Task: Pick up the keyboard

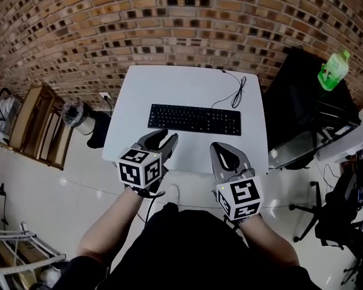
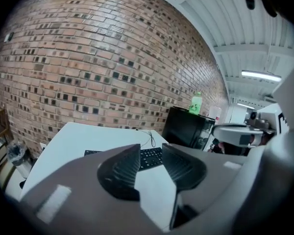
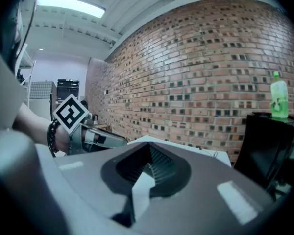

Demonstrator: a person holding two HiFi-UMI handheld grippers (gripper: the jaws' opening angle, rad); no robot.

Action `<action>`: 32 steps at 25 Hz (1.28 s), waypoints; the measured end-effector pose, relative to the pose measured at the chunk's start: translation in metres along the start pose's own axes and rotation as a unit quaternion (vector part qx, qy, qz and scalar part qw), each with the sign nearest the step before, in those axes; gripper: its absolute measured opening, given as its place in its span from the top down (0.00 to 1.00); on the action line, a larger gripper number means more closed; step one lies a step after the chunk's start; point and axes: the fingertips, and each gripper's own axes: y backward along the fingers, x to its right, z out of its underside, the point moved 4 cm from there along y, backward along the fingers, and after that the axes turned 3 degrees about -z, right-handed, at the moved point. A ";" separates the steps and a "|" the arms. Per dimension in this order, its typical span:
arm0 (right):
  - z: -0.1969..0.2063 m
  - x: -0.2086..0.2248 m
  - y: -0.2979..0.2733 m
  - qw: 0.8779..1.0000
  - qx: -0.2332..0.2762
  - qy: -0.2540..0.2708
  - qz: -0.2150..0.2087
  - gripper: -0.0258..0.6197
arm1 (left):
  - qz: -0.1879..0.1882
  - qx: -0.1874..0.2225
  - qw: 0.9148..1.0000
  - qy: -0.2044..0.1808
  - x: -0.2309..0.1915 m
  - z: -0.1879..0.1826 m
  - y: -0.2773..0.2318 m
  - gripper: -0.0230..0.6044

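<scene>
Keyboard [image 1: 194, 119] lies flat just beyond the left tool [image 1: 167, 138] and right tool [image 1: 220, 146].

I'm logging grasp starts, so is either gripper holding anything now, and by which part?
Nothing is held. The left gripper is open with nothing between its jaws, short of the keyboard; the right gripper is shut and empty.

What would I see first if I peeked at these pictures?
A long black keyboard lies in the middle of a white table, with a big brick wall behind it. At the table's near edge are two claws: the left claw open, the right claw shut. A bright green bottle stands on the black cabinet to the right.
</scene>
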 end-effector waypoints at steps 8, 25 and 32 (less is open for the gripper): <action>0.003 0.013 -0.062 0.999 -0.028 -0.026 0.027 0.96 | -0.025 -0.069 0.995 0.072 -0.102 0.010 -0.048 0.70; 0.013 0.025 -0.131 0.994 -0.067 -0.050 0.069 0.96 | -0.043 -0.187 0.970 0.147 -0.241 0.069 -0.132 0.67; 0.017 0.029 -0.141 0.992 -0.078 -0.061 0.083 0.96 | -0.024 -0.221 0.960 0.169 -0.261 0.088 -0.151 0.67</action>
